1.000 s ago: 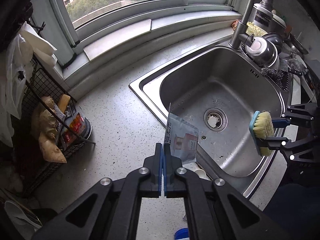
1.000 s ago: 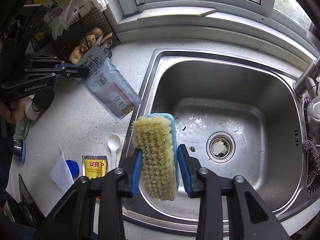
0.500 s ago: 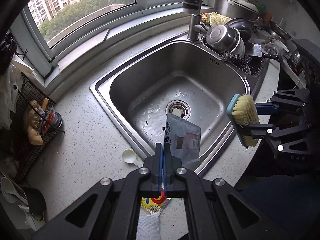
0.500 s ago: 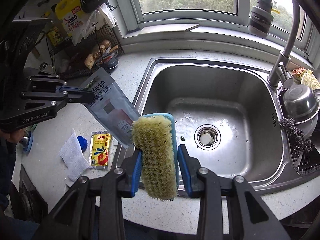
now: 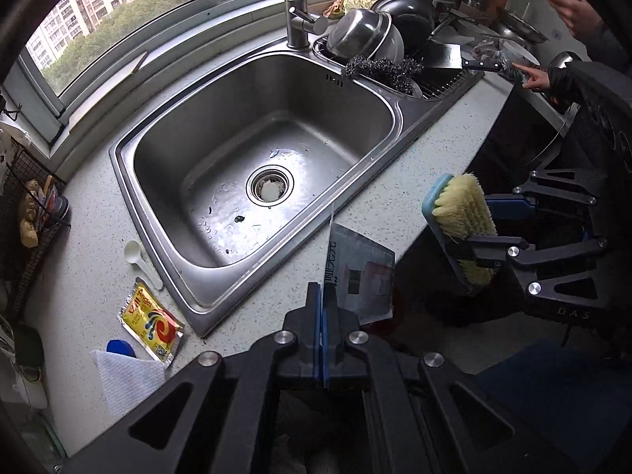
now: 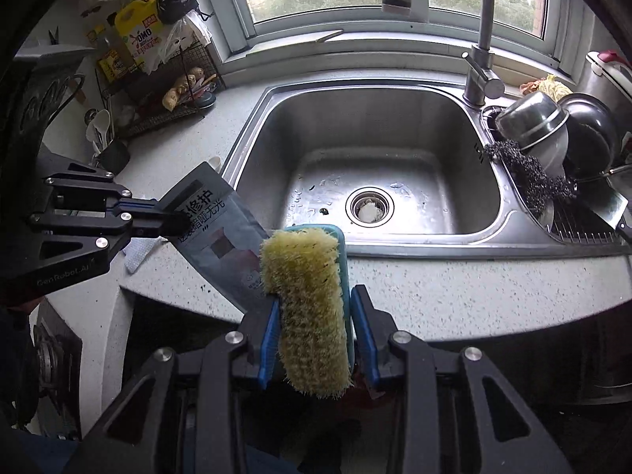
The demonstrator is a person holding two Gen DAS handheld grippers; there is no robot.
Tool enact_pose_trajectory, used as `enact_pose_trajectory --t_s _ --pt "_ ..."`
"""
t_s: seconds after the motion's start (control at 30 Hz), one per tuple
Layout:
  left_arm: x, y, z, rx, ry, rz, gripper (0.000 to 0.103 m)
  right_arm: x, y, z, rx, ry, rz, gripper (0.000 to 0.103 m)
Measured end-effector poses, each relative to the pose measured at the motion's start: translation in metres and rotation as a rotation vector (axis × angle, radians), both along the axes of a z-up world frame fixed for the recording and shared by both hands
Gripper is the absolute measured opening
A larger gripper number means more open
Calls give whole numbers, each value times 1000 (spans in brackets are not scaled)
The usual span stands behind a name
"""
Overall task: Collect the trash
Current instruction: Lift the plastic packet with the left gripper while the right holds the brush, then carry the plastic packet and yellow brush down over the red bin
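My left gripper (image 5: 322, 296) is shut on the top edge of a grey printed pouch (image 5: 361, 276), which hangs past the counter's front edge. The same pouch (image 6: 221, 237) shows in the right wrist view, pinched by the left gripper (image 6: 173, 219). My right gripper (image 6: 312, 308) is shut on a scrub brush (image 6: 308, 304) with yellow bristles and a blue back, held over the front edge of the counter. In the left wrist view the brush (image 5: 462, 225) and right gripper (image 5: 474, 223) are to the right of the pouch.
A steel sink (image 5: 260, 166) fills the counter. Left of it lie a white spoon (image 5: 138, 256), a yellow sachet (image 5: 152, 322), a blue cap (image 5: 120, 347) and a paper towel (image 5: 126, 375). Bowls (image 5: 363, 35) and scourers (image 5: 383, 71) sit in the drainer. A person's hand (image 5: 537, 79) points at right.
Both grippers have drawn back from over the sink and counter to beyond the counter's front edge, carrying the pouch and the brush. More of the drainer side has come into view.
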State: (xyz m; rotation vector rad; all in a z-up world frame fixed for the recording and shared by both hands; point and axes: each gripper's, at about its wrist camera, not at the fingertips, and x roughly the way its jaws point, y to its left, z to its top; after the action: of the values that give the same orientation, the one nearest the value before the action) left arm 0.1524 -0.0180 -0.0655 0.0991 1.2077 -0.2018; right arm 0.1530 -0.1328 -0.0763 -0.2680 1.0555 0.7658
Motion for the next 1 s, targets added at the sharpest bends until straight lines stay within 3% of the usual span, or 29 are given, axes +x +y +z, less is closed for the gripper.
enact_pose_trajectory --t_s 0.2,0.47,0.77,1.0 --pt "-37 -45 -32 4 60 34 0 -27 -39 -30 -20 48 3 33" --pt "-60 -74 -85 9 144 79 0 -42 -62 -83 -18 134 7 33" --pt "-63 -89 -168 -19 209 88 0 -38 -63 -142 -53 140 25 33" --pt "-60 -104 -243 -14 234 75 0 -30 -73 -208 -68 157 24 33"
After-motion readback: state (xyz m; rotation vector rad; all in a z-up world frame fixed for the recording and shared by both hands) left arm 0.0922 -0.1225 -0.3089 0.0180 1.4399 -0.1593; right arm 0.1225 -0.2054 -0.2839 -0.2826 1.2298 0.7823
